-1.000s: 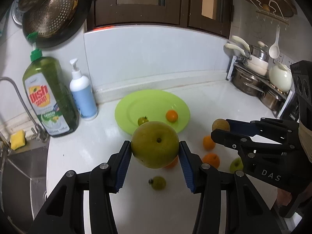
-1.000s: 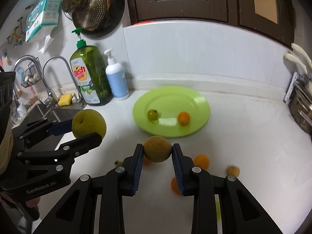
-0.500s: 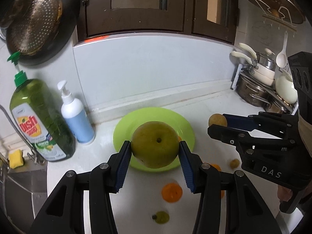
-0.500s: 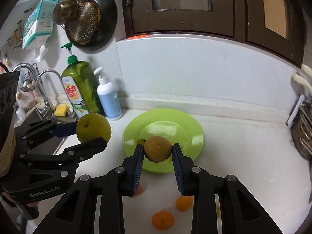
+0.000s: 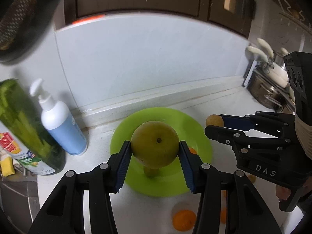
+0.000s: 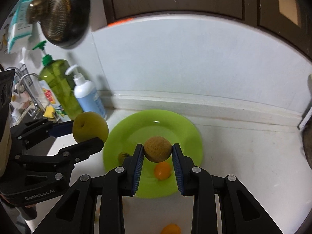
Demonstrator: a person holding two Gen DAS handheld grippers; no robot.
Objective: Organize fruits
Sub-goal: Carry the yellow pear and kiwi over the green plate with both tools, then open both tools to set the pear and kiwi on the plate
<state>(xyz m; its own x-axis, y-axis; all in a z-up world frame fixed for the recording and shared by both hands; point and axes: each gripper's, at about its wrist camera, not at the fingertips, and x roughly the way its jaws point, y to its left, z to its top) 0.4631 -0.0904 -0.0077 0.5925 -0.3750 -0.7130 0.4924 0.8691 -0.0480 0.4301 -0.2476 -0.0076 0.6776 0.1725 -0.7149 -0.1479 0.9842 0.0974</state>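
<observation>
A white, faintly speckled stone bench (image 6: 243, 156) carries a round, glossy lime-green plate (image 6: 185, 134), the landmark here, set close to the pale backsplash. Left of the plate stand a tall translucent green dish-soap bottle (image 6: 58, 85) and, just beside it, a smaller white-and-blue pump bottle (image 6: 87, 97); a perforated metal colander (image 6: 56, 17) hangs on the wall above them.

Over the plate's left edge, the left gripper (image 5: 154, 152), black with ribbed blue pads, points steeply down, and its fingers (image 5: 122, 165) are clamped on a large, round, dull yellow-green pear (image 5: 155, 144) with a dark dimple facing the camera. Over the plate's middle, the right gripper (image 6: 158, 152), pitched at the same downward slant, has its fingers (image 6: 137, 165) drawn nearly together and pressed against a small, round, rough-skinned brown fruit (image 6: 158, 149). Both fruits hang clear of the plate.

On the plate lie a smooth orange citrus (image 6: 162, 170), just below the brown fruit in the right wrist view, and a small green fruit with a dark stem end (image 6: 123, 156) toward the plate's left rim. More small orange fruits sit on the bench on the near side of the plate, one of them (image 5: 184, 220) blurred.
</observation>
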